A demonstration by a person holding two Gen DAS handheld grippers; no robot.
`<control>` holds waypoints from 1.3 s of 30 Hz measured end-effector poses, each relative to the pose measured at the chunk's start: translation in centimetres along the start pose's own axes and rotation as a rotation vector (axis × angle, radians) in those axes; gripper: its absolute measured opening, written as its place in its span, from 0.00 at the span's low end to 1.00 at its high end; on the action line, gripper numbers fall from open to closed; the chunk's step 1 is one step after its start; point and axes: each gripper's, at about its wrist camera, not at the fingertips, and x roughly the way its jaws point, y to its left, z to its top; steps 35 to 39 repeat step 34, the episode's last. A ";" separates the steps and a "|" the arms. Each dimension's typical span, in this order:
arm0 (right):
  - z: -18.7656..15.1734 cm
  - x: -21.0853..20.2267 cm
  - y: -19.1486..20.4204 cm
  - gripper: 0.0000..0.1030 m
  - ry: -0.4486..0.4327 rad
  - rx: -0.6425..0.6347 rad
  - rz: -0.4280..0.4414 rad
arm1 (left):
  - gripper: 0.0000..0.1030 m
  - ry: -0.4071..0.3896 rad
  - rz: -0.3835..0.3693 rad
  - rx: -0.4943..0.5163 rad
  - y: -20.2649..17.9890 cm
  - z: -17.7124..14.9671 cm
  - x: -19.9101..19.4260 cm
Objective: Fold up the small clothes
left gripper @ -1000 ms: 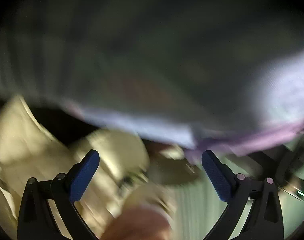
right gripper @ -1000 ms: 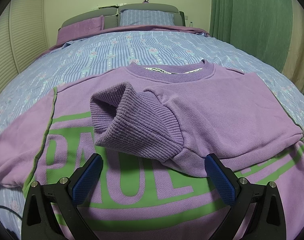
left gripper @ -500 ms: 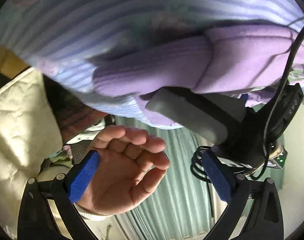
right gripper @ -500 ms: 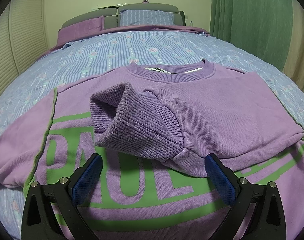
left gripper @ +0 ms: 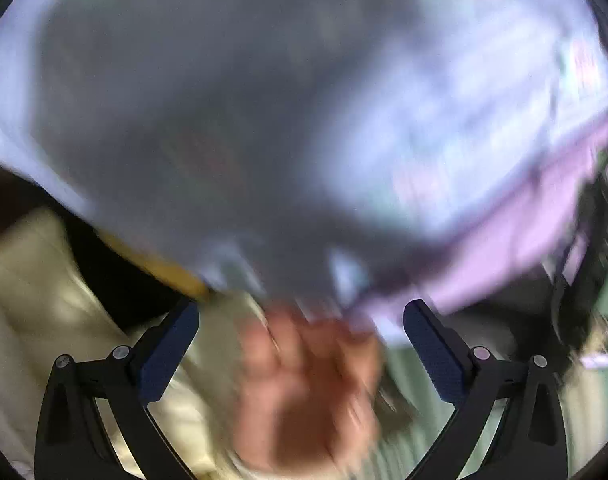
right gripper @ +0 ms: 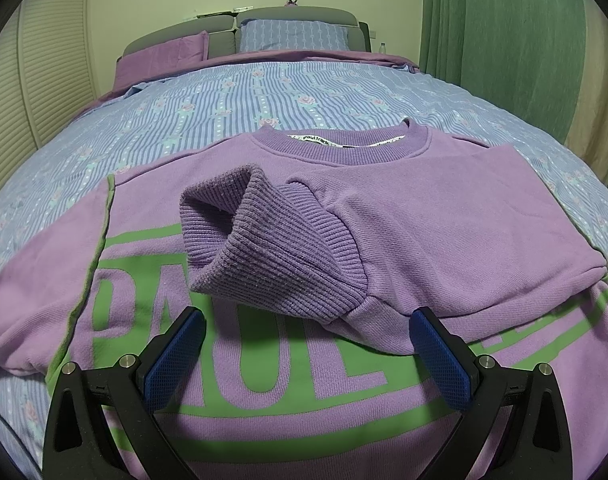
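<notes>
A purple sweatshirt [right gripper: 444, 240] lies flat on the striped bed [right gripper: 304, 92], one ribbed cuff [right gripper: 263, 240] folded across its chest at frame centre. The right claw [right gripper: 308, 356], wide and empty, sits just below it. The left claw [left gripper: 301, 352], also wide, frames a blurred bare hand [left gripper: 308, 396].

My left tongs [left gripper: 301, 354] and right tongs [right gripper: 308, 356] look alike: black angular arms, silver screws at the joints, blue mesh-textured pads [right gripper: 440, 364] at five and seven o'clock.
</notes>
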 end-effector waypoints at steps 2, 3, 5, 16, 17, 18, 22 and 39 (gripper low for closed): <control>0.0 0.0 0.0 1.00 0.000 0.000 0.000 | 1.00 -0.031 0.039 -0.004 0.1 1.4 0.4; 0.0 0.0 0.0 1.00 0.000 0.000 0.000 | 1.00 -0.012 0.013 0.001 0.2 2.2 0.9; 0.0 0.0 0.0 1.00 -0.001 -0.001 -0.001 | 1.00 0.015 -0.018 -0.003 0.6 2.9 1.0; 0.0 0.0 0.1 1.00 -0.001 0.000 0.000 | 1.00 0.044 -0.067 0.000 1.2 4.3 0.3; 0.0 0.0 0.0 1.00 -0.001 0.000 0.000 | 1.00 0.047 -0.068 0.000 1.2 4.4 0.2; 0.0 0.0 0.1 1.00 -0.001 -0.001 0.000 | 1.00 0.046 -0.068 0.000 1.3 4.1 0.5; 0.0 0.0 0.1 1.00 -0.001 0.000 0.000 | 1.00 0.044 -0.070 0.002 1.4 3.7 0.9; 0.0 0.0 0.1 1.00 -0.001 0.000 0.000 | 1.00 0.027 -0.061 0.012 1.4 1.0 3.6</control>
